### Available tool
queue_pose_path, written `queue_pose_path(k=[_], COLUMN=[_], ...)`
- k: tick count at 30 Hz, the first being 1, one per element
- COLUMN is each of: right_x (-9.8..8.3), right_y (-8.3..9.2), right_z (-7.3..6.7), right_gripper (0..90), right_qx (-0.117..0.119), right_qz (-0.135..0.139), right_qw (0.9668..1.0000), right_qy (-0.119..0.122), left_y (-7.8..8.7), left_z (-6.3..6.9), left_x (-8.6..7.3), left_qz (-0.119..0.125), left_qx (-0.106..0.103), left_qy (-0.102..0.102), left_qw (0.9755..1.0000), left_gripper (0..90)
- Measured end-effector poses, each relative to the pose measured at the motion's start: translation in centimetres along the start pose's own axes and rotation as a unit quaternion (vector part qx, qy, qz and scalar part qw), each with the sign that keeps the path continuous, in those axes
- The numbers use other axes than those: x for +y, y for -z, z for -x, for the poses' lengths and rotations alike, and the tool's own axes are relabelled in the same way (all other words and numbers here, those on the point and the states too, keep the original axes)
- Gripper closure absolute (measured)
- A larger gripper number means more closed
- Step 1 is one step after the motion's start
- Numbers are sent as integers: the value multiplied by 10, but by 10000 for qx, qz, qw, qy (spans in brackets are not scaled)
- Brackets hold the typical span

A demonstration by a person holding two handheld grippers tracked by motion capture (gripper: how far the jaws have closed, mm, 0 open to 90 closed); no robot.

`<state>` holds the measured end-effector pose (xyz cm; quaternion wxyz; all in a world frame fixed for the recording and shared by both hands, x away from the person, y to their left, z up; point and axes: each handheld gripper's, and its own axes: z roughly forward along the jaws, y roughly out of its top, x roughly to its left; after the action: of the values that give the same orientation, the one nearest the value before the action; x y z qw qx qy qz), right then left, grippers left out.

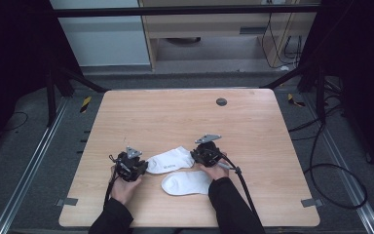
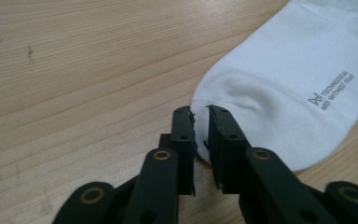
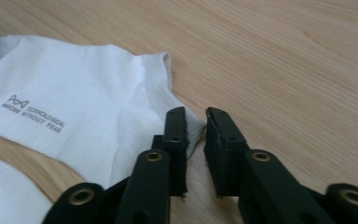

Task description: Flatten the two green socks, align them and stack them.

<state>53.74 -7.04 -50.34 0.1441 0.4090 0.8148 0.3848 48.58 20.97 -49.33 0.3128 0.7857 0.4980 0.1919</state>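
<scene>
1. Knit cotton makes up both things in hand: the printed sock [image 1: 169, 160] lies flat near the middle of the desk [image 1: 185, 112], soft and finely ribbed at its cuff, with small grey lettering on its side.
2. We see a second, plain sock [image 1: 186, 183] just at five o'clock from the first, rounded at the toe and lying flat, its edge close to the first one.
3. Our left hand-held gripper [image 1: 143, 167] sits at nine o'clock of the printed sock; in the left gripper view its black jaws with rough pads are nearly together, pinching the rounded toe edge [image 2: 200, 128].
4. Our right hand-held gripper [image 1: 195, 156] sits at three o'clock of that sock; in the right gripper view its jaws are drawn close on the ribbed cuff corner [image 3: 193, 126].
5. Pale wood grain runs across the smooth desk, and a small dark round grommet [image 1: 221, 102] lies toward twelve o'clock.
6. We find no containers on the desk.
</scene>
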Motion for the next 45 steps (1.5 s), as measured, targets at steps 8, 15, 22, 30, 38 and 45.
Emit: queue_pose_path(k=[8,15,22,30,38,45], right_x=[1,9,4,-25,-46,-55], right_y=[7,41,78,108,118,119], right_z=[-2,-1,-1,-11,-16,-16], right_gripper=[879,879,878,877,877,876], right_qx=[149,266,327,391,428,431], right_qz=[174,523,682,625,464,360], right_qw=[9997,9983,9971,9971,9978,9983], right_qy=[-13,39,118,169,179,160], left_y=[2,27,45,49,46,38], left_z=[5,20,36,53,60,66], left_x=[3,11,12,4,-3,-7], left_qz=[112,617,752,631,411,222], left_qx=[-78,-365,-658,-872,-945,-975], left_qy=[3,-132,-281,-467,-538,-637], left_qw=[9999,9973,9946,9931,9932,9930], left_gripper=[896,896,896,896,896,895])
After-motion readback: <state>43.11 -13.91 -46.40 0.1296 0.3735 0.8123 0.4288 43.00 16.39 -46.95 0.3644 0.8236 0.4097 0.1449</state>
